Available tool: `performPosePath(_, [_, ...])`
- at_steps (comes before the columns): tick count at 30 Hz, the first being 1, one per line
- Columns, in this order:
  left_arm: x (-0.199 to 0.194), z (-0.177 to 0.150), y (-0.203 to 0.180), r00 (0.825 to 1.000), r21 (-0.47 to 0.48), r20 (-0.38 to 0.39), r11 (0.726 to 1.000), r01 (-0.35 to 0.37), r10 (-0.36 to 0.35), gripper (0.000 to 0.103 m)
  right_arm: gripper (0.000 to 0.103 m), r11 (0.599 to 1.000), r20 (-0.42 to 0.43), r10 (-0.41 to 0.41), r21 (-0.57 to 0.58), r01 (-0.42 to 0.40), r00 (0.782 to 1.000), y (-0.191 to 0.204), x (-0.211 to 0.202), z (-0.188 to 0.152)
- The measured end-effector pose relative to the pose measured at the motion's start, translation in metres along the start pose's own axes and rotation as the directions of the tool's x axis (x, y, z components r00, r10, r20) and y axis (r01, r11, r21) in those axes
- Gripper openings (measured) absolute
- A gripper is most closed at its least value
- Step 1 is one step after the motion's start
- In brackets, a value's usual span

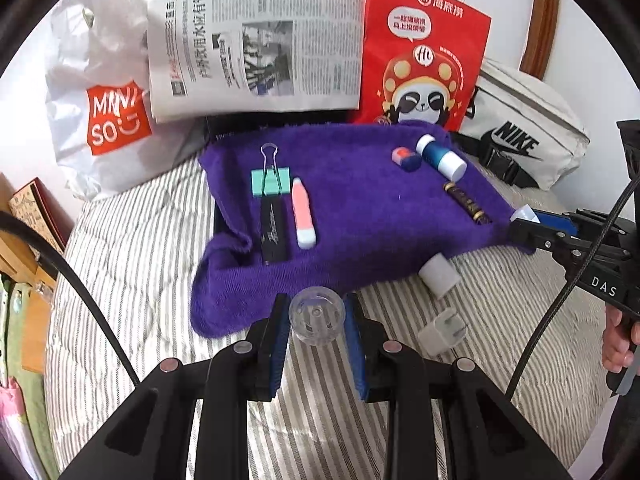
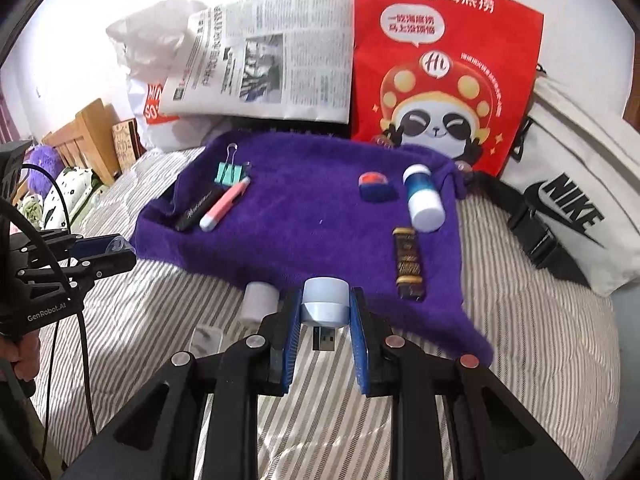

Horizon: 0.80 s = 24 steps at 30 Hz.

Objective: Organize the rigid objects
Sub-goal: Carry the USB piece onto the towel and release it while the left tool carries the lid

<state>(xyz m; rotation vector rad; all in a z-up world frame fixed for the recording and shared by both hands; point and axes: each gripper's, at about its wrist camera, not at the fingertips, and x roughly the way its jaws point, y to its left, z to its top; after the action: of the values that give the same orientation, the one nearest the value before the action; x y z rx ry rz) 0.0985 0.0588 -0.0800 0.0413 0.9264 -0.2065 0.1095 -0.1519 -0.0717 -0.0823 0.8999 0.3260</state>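
My left gripper (image 1: 317, 305) is shut on a clear round plastic cap (image 1: 316, 320), held above the striped bedding at the near edge of a purple towel (image 1: 352, 216). My right gripper (image 2: 325, 298) is shut on a pale blue USB plug-in cylinder (image 2: 324, 308), its metal plug pointing down. On the towel lie a mint binder clip (image 1: 270, 182), a black bar (image 1: 274, 232), a pink-and-white pen (image 1: 303, 214), a blue-red eraser (image 1: 406, 158), a blue bottle (image 1: 440, 156) and a dark ornate stick (image 1: 466, 202).
A white cylinder (image 1: 438, 274) and a white charger plug (image 1: 442, 332) lie on the striped bedding beside the towel. Behind the towel stand a newspaper (image 1: 256, 44), a red paper bag (image 1: 420, 52), a white plastic bag (image 1: 100, 92) and a Nike bag (image 1: 524, 136).
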Motion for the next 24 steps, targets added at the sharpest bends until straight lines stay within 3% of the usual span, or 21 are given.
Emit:
performPosePath(13, [0.013,0.036,-0.002,0.997,-0.039,0.024,0.996,0.079,-0.078,0.026,0.024,0.999,0.032,0.021,0.028,-0.022,0.999,-0.019,0.006,0.031])
performPosePath(24, [0.049,0.056,-0.001,0.994,-0.055,-0.014,0.993,0.103,-0.104,0.026,0.024,0.994,-0.037,0.067,0.083,-0.064,0.997,-0.038,0.066,0.043])
